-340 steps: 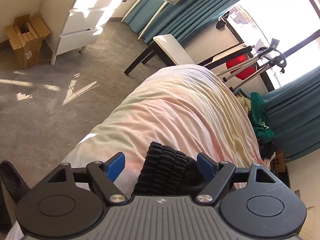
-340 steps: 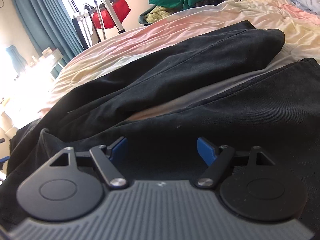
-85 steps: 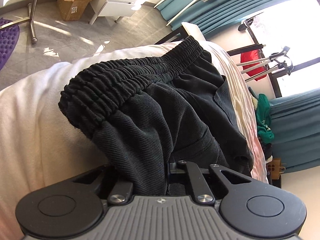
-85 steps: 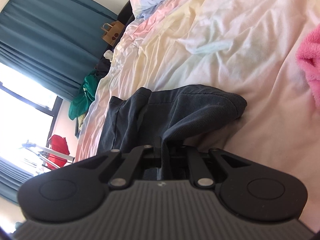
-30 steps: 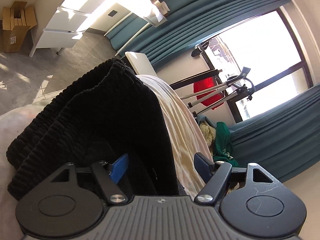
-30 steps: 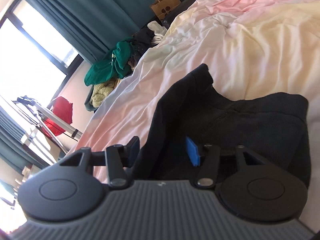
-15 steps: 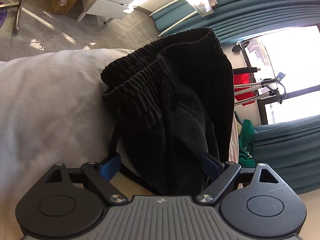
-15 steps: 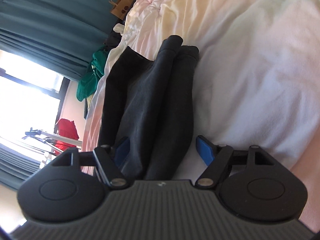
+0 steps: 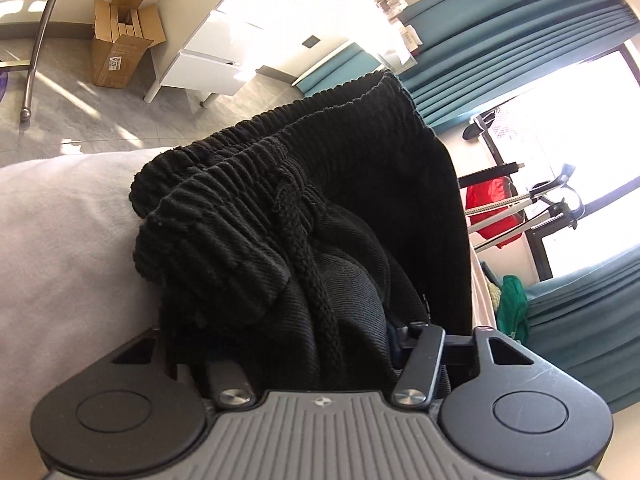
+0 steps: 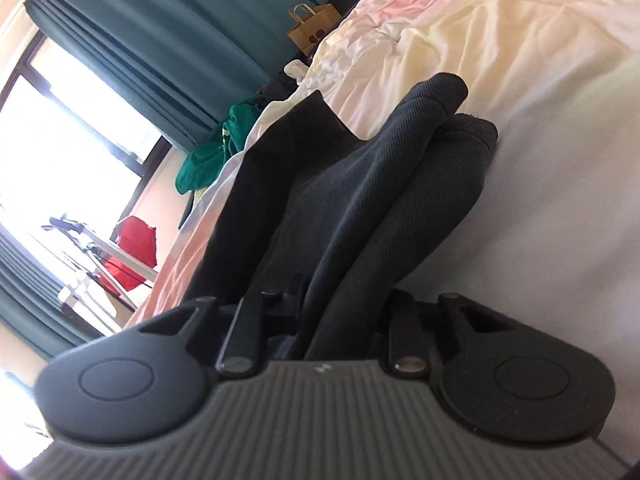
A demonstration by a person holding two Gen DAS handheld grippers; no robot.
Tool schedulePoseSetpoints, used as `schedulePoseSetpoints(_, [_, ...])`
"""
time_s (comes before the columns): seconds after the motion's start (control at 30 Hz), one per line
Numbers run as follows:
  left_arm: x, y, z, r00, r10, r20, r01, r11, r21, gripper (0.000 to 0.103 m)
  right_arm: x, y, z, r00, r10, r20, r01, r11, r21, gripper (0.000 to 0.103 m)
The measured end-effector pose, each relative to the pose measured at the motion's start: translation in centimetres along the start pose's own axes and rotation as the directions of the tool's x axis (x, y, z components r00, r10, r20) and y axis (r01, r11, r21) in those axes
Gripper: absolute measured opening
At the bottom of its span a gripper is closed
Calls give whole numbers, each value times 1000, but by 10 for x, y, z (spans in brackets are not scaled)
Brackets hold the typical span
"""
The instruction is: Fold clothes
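Observation:
Black ribbed pants [image 9: 340, 200] lie bunched on the pale bed sheet [image 9: 60, 240], elastic waistband and drawstring toward me. My left gripper [image 9: 304, 344] is shut on the waist end, and the fabric hides its left finger. In the right wrist view the folded pants [image 10: 380, 184] stretch away across the sheet [image 10: 540, 80], their leg ends rounded at the far side. My right gripper [image 10: 320, 300] is shut on the near edge of those layers, with cloth pinched between its fingers.
Beyond the bed edge stand a cardboard box [image 9: 120, 40] and a white drawer unit [image 9: 212, 64] on grey floor. A rack with a red bag [image 9: 492, 208] and green clothes [image 9: 512, 304] sit by the window. A paper bag [image 10: 312, 28] stands beside the bed.
Both grippers stood open around the pants half a second ago. Both have since closed on the fabric, the left at the waistband and the right on the folded legs.

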State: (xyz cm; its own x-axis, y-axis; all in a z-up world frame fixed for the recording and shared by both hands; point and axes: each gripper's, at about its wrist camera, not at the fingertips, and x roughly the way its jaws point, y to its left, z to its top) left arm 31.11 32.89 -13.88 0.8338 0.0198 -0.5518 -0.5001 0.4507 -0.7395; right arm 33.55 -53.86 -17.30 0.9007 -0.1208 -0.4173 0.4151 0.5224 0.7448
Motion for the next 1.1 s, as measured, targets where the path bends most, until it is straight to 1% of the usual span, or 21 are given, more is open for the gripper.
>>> schedulePoseSetpoints(0.03, [0,-3,1,1000,-11,12,11,1000,-1,36,-2,-1,0,1000,-1,7,1,1000,14,17])
schedulePoseSetpoints(0.07, [-3,-3,3,1000,-25,18,25,1000,-13,28,-5,0,1,1000,-6,14,5,1000,15,15])
schedulePoseSetpoints(0.1, [-7,-1,5,999,-41,22,42,999,-30,24,-8,2,2,1000,-9,20,9,1000,18,13])
schedulePoseSetpoints(0.13, [-11,2,7,998,-57,26,58,997,-48,23,-12,3,3,1000,-12,26,11,1000,23,11])
schedulePoseSetpoints(0.2, [-19,7,12,996,-88,31,91,992,-85,17,-23,6,5,999,-9,36,7,999,50,10])
schedulePoseSetpoints(0.3, [-35,19,21,991,-132,30,134,981,-140,15,-46,10,5,999,-23,35,22,999,33,10])
schedulePoseSetpoints(0.37, [-45,25,21,987,-157,22,158,971,-178,14,-63,12,8,999,-27,26,27,1000,13,9])
schedulePoseSetpoints(0.47, [-61,41,24,984,-178,6,175,960,-218,13,-94,12,14,999,-26,23,26,1000,1,9])
schedulePoseSetpoints(0.67, [-96,66,30,982,-188,-23,176,952,-251,13,-160,-2,10,998,-61,27,58,992,108,9])
schedulePoseSetpoints(0.73, [-106,78,35,983,-175,-52,156,953,-259,13,-175,-3,7,996,-85,20,83,992,91,9])
schedulePoseSetpoints(0.83, [-101,98,43,984,-117,-132,87,973,-215,15,-197,-4,3,993,-121,11,120,991,64,10])
schedulePoseSetpoints(0.87, [-100,102,44,984,-104,-147,71,975,-209,16,-203,-6,1,991,-131,6,130,989,63,10])
schedulePoseSetpoints(0.93, [-97,106,45,982,-98,-159,66,979,-193,19,-200,-18,-2,989,-144,-39,148,980,134,11])
schedulePoseSetpoints(0.97, [-100,106,43,983,-100,-152,71,980,-187,21,-197,-26,-5,985,-157,-68,167,970,175,12])
schedulePoseSetpoints(1.0, [-104,105,40,984,-104,-142,77,980,-185,28,-194,-34,-7,981,-169,-97,187,959,214,12])
schedulePoseSetpoints(1.03, [-107,105,38,985,-109,-136,83,980,-181,32,-193,-41,-10,977,-178,-119,203,947,248,13])
schedulePoseSetpoints(1.07, [-109,103,36,985,-105,-134,82,983,-166,38,-199,-43,-10,979,-177,-103,198,944,263,13])
schedulePoseSetpoints(1.1, [-115,101,33,986,-101,-130,80,984,-157,42,-205,-44,-10,981,-175,-88,193,941,278,13])
